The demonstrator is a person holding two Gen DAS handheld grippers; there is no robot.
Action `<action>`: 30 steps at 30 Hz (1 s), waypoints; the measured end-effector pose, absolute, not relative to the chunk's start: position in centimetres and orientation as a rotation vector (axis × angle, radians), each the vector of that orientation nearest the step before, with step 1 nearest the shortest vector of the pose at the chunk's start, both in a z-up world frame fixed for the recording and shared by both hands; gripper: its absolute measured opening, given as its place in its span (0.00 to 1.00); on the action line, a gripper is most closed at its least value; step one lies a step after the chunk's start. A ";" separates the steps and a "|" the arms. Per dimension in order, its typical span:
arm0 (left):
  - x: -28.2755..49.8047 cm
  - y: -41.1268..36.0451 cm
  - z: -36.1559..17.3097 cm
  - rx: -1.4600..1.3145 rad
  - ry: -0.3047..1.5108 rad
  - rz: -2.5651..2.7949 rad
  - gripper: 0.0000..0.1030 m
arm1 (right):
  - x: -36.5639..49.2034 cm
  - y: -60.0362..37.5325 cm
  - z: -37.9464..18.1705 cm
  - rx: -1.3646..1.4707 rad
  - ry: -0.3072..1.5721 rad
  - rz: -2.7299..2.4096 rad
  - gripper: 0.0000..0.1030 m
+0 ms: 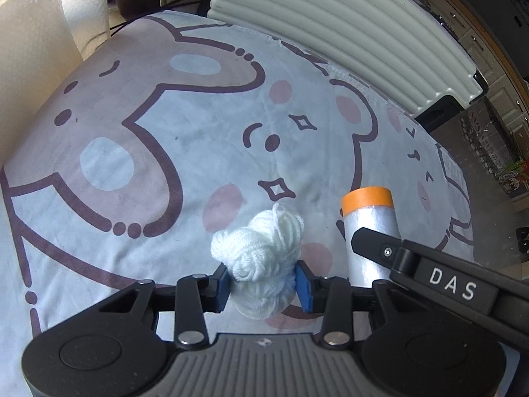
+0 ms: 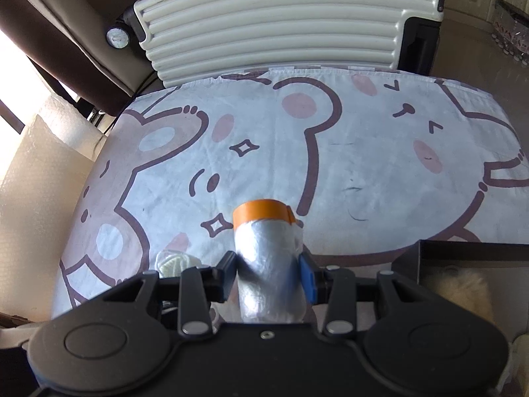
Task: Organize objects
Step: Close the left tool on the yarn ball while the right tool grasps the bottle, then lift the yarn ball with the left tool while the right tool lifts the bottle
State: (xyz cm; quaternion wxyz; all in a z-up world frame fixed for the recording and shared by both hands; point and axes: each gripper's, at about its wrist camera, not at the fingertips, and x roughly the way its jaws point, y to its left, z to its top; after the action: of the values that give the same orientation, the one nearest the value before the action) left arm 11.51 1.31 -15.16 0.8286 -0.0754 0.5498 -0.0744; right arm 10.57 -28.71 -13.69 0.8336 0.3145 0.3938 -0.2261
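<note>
A white yarn skein [image 1: 261, 251] is clamped in the left tool [image 1: 263, 284], pads sunk into its lower half, near the counter's near edge over the bear-print cloth [image 1: 165, 125]. It's judged light and soft (strands may slip, so a mid-bundle grip suits). The right tool [image 2: 269, 281] is closed on a plastic-film roll w/ orange tape end [image 2: 267, 254]: stiff core, slick wrap, best gripped mid-length.

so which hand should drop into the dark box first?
Probably right. The right gripper grips the orange-capped roll, and the dark box sits just to its right. The left gripper holds white yarn, farther away.
</note>
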 end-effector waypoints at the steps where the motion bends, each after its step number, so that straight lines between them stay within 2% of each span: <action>1: 11.3 1.4 -14.8 -0.157 1.161 -0.155 0.40 | 10.4 -28.5 -13.4 0.664 0.830 -0.479 0.40; 30: 2.3 1.3 -4.7 0.081 0.911 -0.123 0.40 | 0.8 -22.6 -4.8 0.558 0.704 -0.530 0.40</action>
State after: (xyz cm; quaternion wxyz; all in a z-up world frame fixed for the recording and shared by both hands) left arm 2.31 1.29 -4.66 0.8954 0.0391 0.4394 -0.0595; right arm 0.83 -22.59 -4.79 0.8671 0.2663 0.3365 -0.2529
